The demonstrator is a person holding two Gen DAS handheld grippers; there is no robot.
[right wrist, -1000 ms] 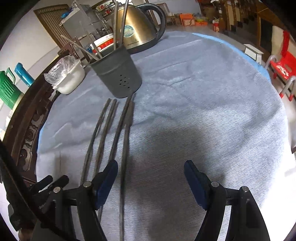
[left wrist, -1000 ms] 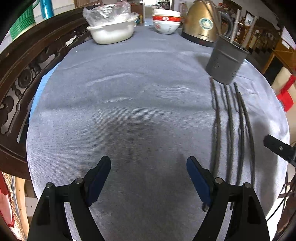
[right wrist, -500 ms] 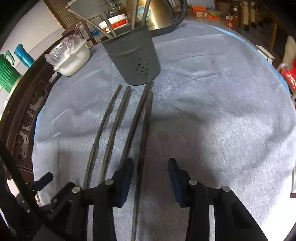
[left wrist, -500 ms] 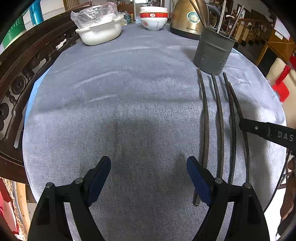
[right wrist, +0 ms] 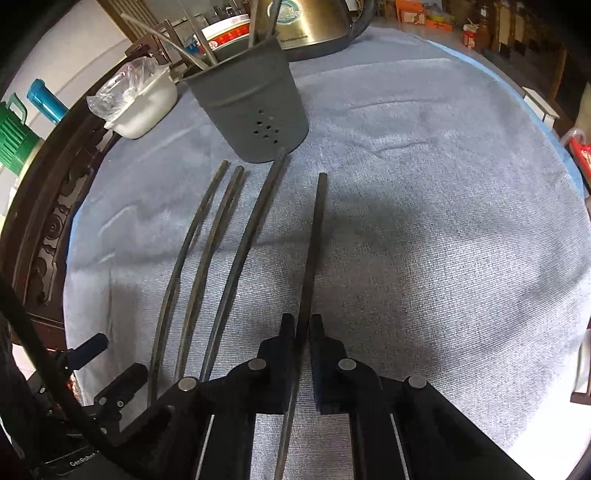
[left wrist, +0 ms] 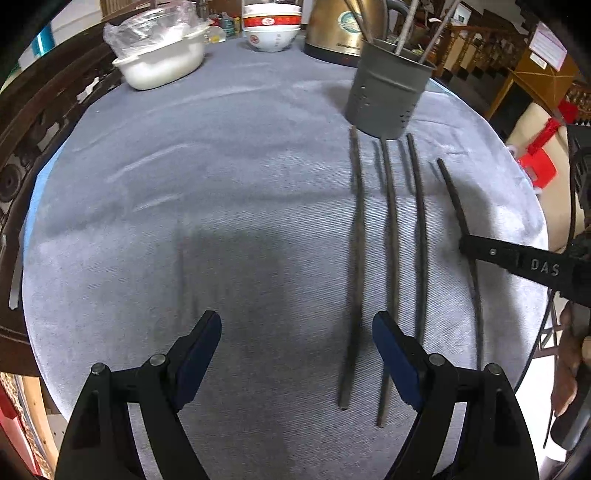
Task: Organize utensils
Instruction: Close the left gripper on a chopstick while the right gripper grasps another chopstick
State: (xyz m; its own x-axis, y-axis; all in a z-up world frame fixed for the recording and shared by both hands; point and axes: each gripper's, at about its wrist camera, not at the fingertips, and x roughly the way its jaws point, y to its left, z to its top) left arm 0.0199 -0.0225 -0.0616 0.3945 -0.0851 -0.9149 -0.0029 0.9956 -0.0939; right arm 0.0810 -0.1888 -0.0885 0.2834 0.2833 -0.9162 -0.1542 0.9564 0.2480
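Bare tablecloth (left wrist: 221,184) left; utensil holder (left wrist: 388,99) blocks far right.

The right gripper (right wrist: 303,332) has its jaws clamped on 1 dark chopstick (right wrist: 316,236), whose far end angles away from the others. 3 more chopsticks (right wrist: 218,243) lie side by side to its left on the grey cloth (right wrist: 443,221) over the counter, their far tips near a grey perforated utensil holder (right wrist: 251,110) with metal utensils standing in it. Behind it stand a brass-coloured kettle (right wrist: 317,18) and a white dish (right wrist: 144,107) under plastic wrap.
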